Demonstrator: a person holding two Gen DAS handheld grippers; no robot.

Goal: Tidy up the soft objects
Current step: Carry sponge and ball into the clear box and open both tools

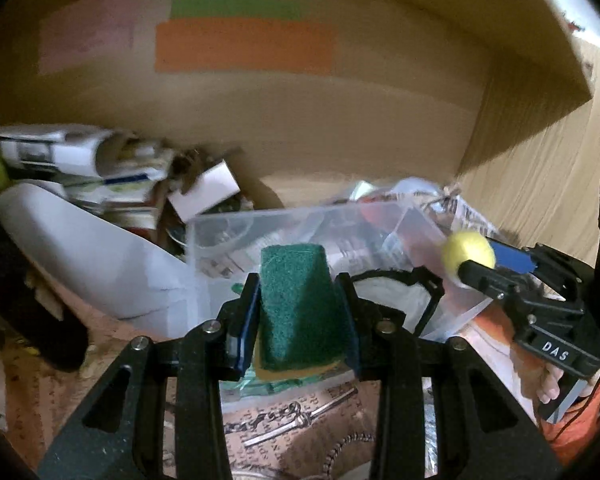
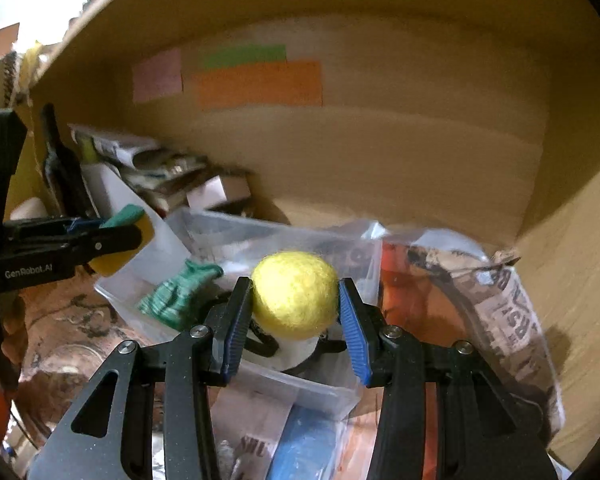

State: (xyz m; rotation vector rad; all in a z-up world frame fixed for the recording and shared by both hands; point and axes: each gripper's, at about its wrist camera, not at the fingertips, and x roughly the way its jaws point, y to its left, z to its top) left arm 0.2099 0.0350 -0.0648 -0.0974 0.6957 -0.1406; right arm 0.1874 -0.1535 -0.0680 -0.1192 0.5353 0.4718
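My left gripper [image 1: 298, 292] is shut on a green-and-yellow scrub sponge [image 1: 298, 308] and holds it above the near edge of a clear plastic bin [image 1: 236, 220]. My right gripper [image 2: 296, 300] is shut on a yellow felt ball [image 2: 295, 294] over the same bin [image 2: 228, 224]. The ball also shows at the right of the left wrist view [image 1: 466, 254], and the sponge at the left of the right wrist view [image 2: 128, 236]. Inside the bin lie a green knitted cloth [image 2: 178, 294] and a white, black-edged item [image 1: 388, 296].
A large cardboard box wall [image 1: 300, 120] with pink, green and orange labels stands behind. Papers, small boxes and a white sheet [image 1: 80, 248] pile up at the left. A plastic bag with newsprint [image 2: 500, 292] lies at the right. A patterned cloth [image 1: 284, 420] covers the surface.
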